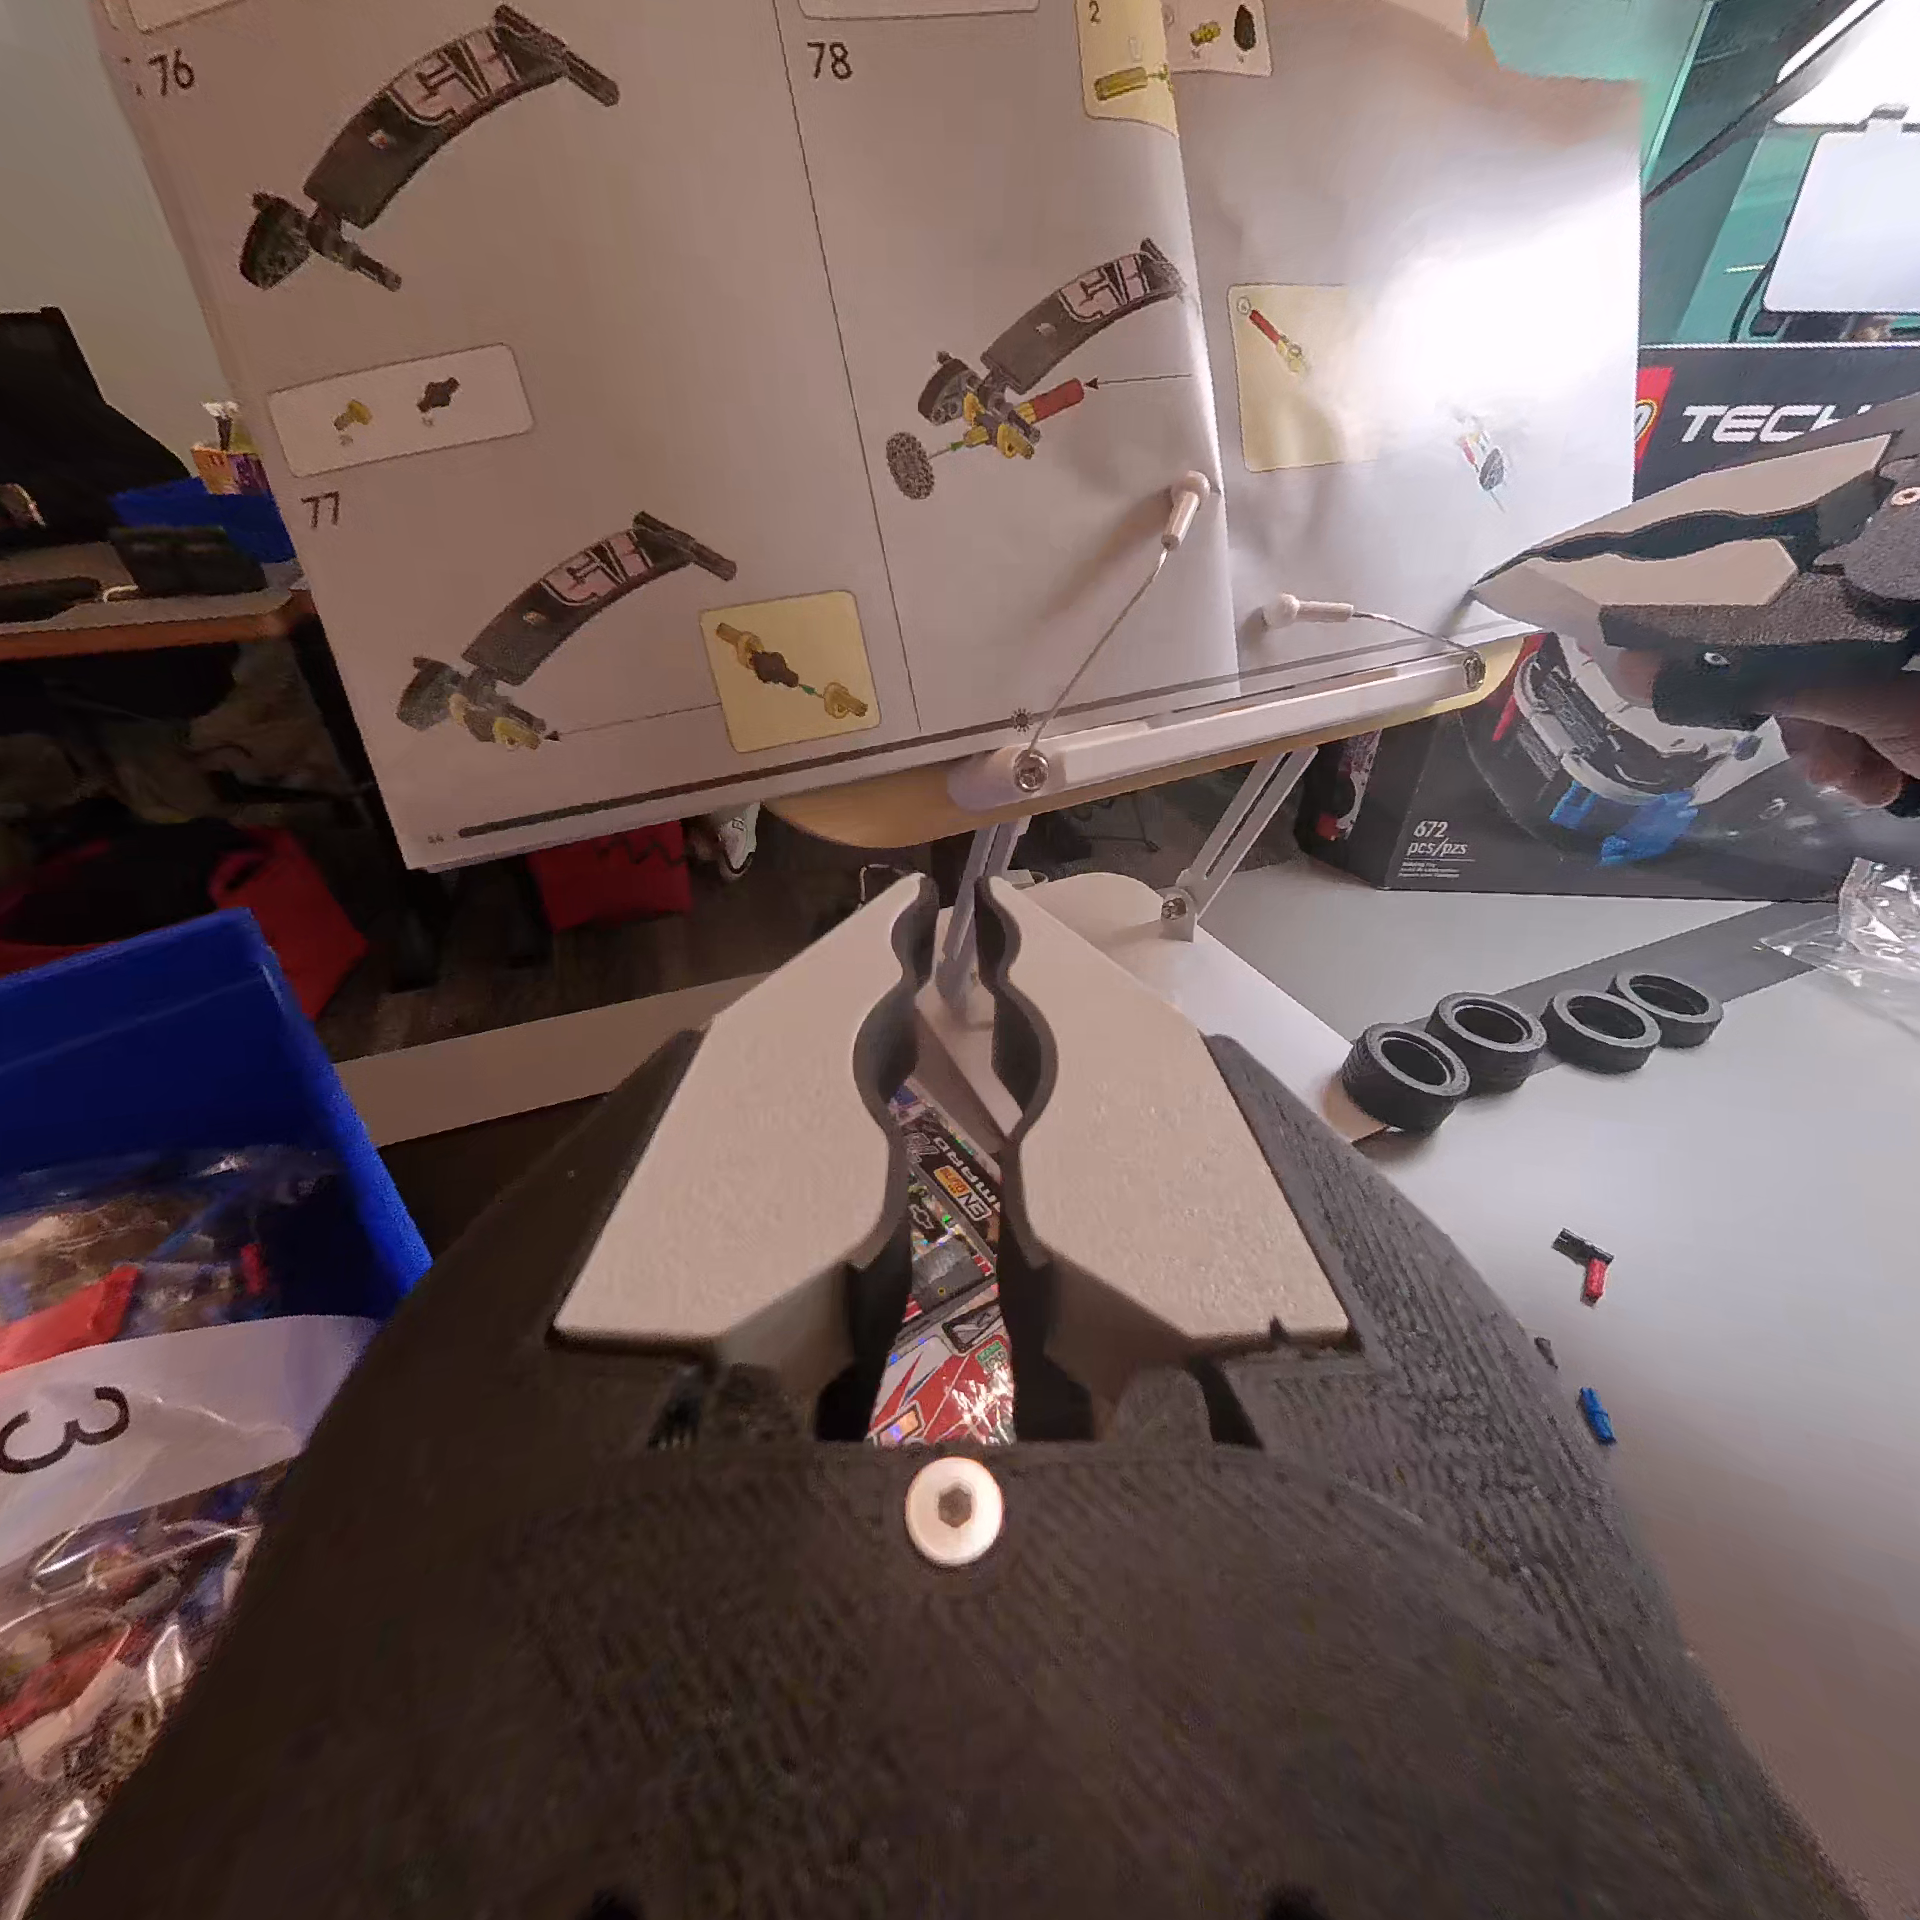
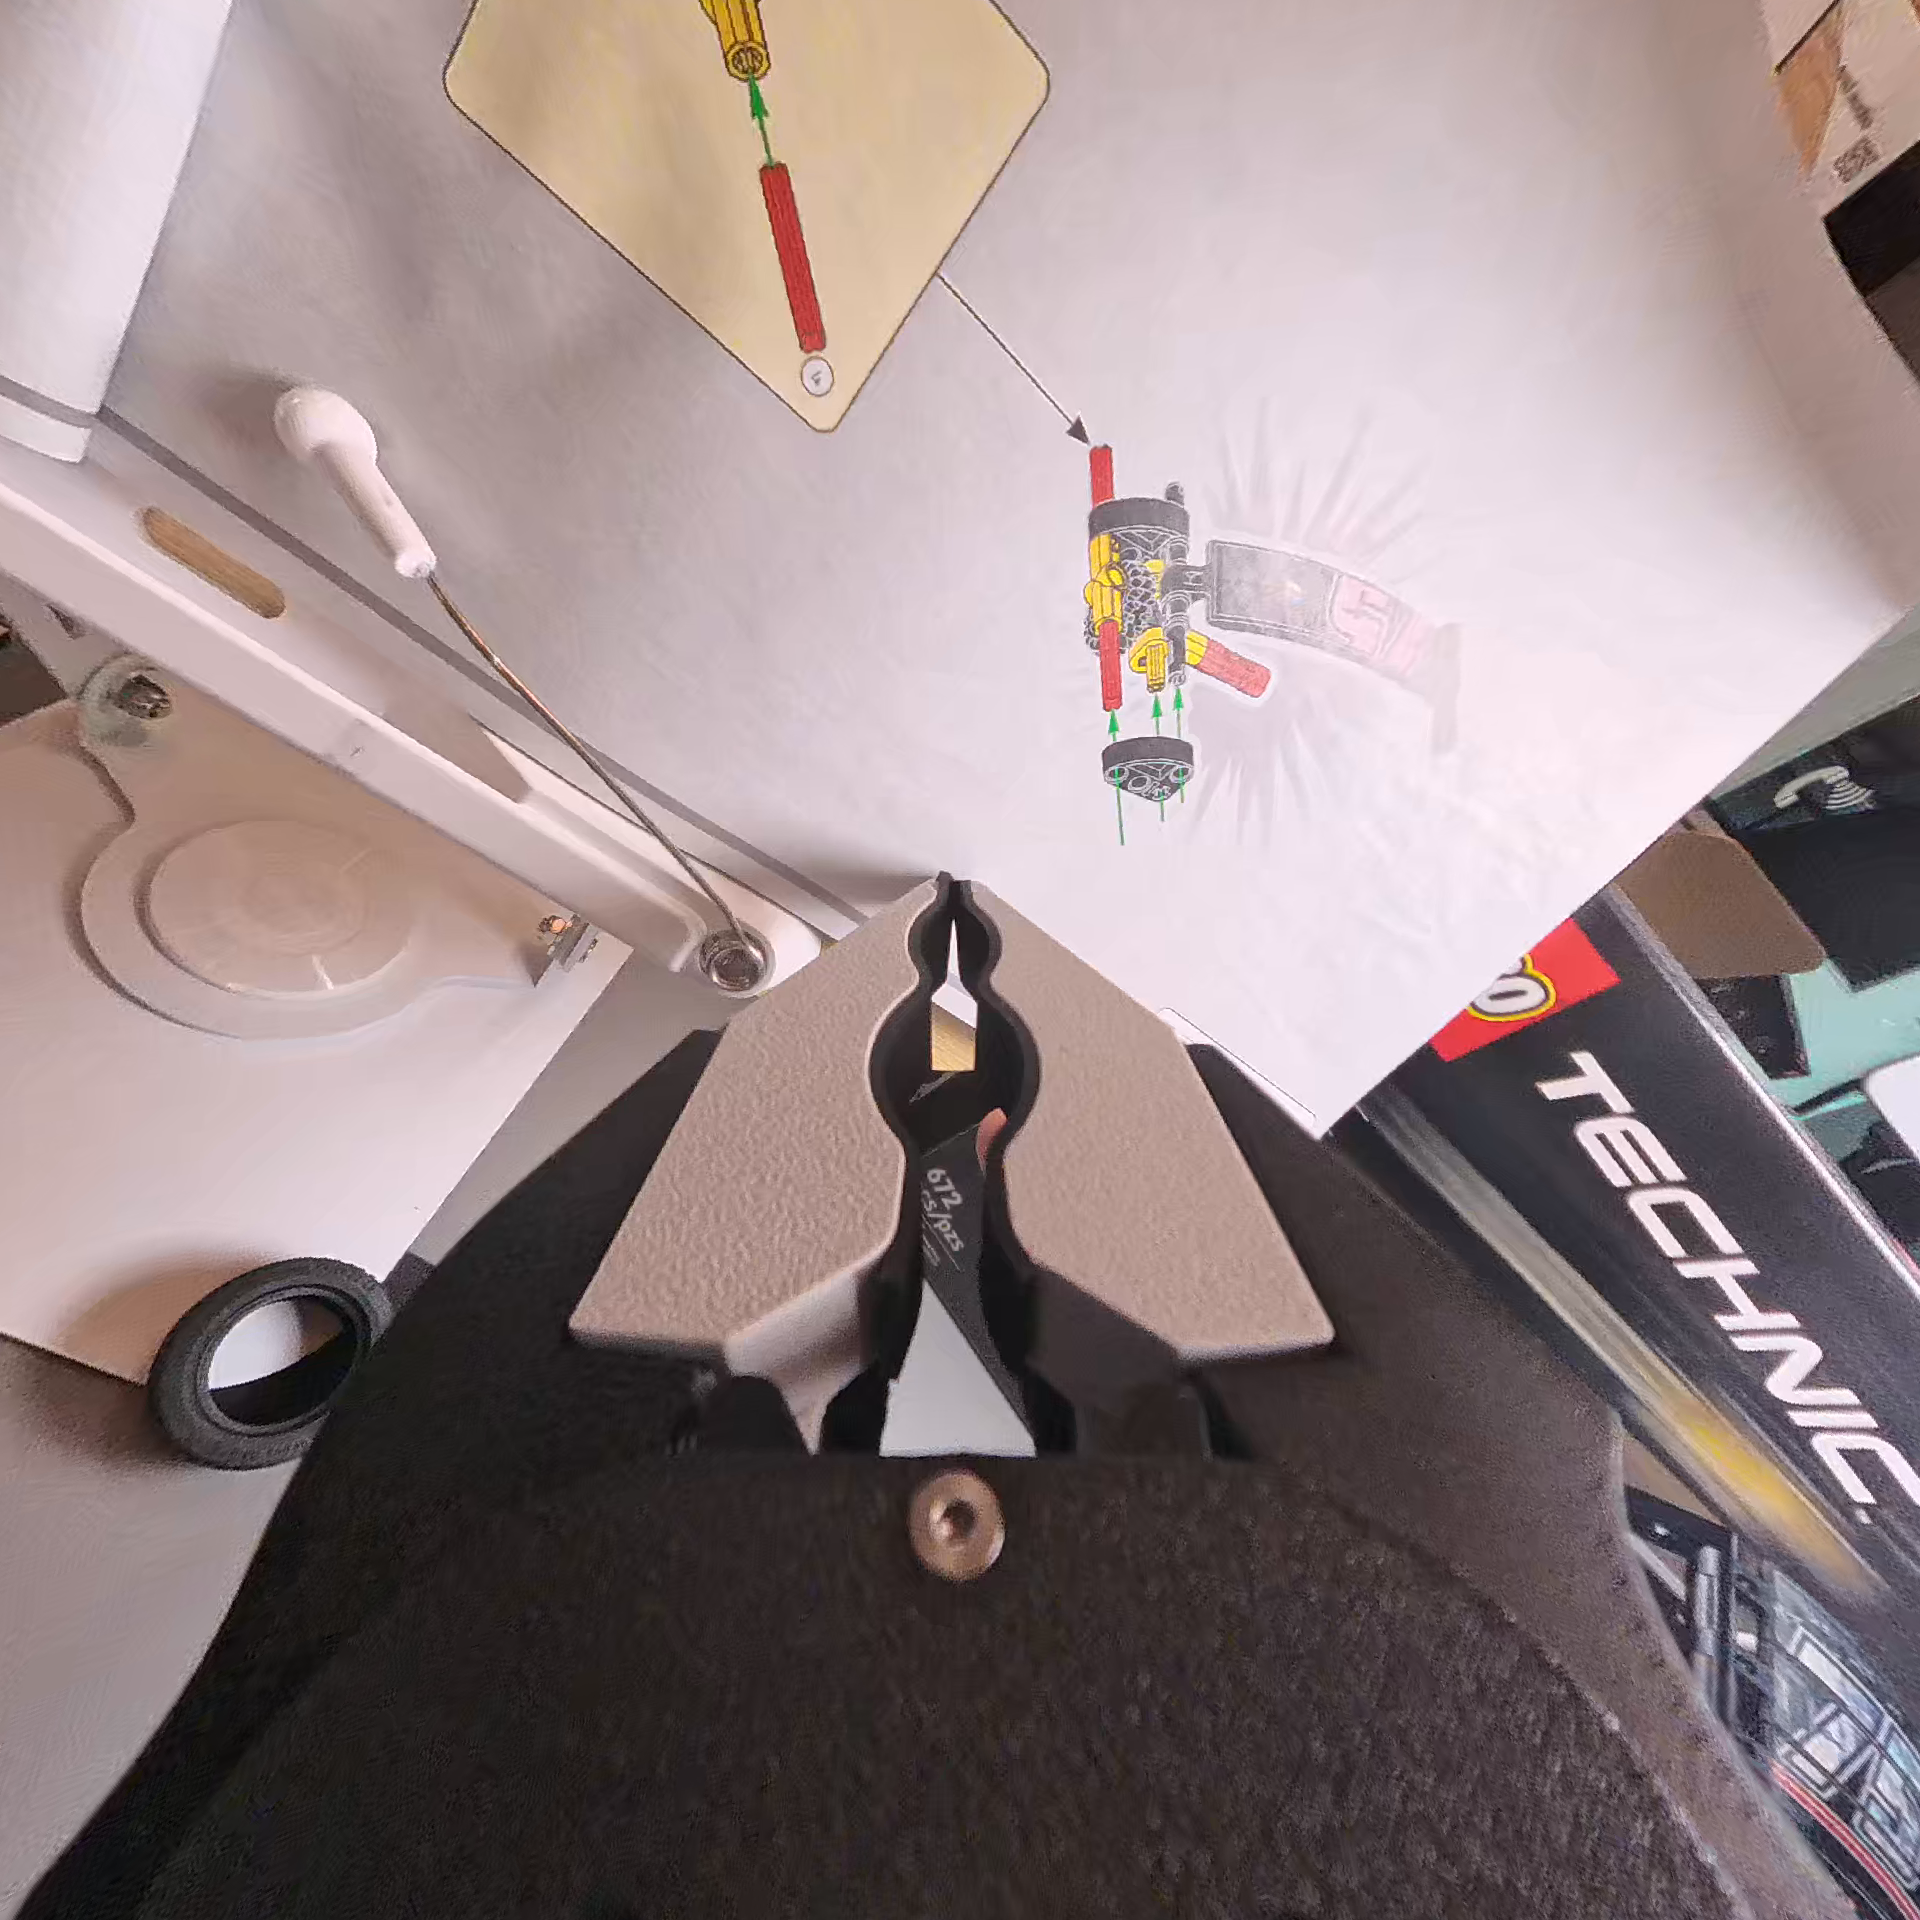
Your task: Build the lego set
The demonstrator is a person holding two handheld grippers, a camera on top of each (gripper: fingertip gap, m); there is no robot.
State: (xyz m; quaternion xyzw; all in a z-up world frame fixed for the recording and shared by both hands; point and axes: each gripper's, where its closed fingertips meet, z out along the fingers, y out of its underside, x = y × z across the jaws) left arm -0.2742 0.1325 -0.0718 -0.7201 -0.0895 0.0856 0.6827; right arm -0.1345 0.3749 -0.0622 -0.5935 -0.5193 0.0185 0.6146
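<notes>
instr booklet (image 1: pixel 727 416) open on stand, pages curling

Open white paper instruction booklet (image 1: pixel 727 416) stands upright on a white hinged book stand (image 1: pixel 1195 748) at the far middle of the grey table (image 1: pixel 1714 1247). Black cardboard set box (image 1: pixel 1621 800) stands right of the stand. Four black rubber tyres (image 1: pixel 1527 1039) lie in a row before the box. Blue plastic bin (image 1: pixel 177 1060) sits left, holding clear plastic parts bags (image 1: pixel 125 1455).

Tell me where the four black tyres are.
In the left wrist view, the four black tyres lie in a row on the table, right of the stand's base.
</notes>
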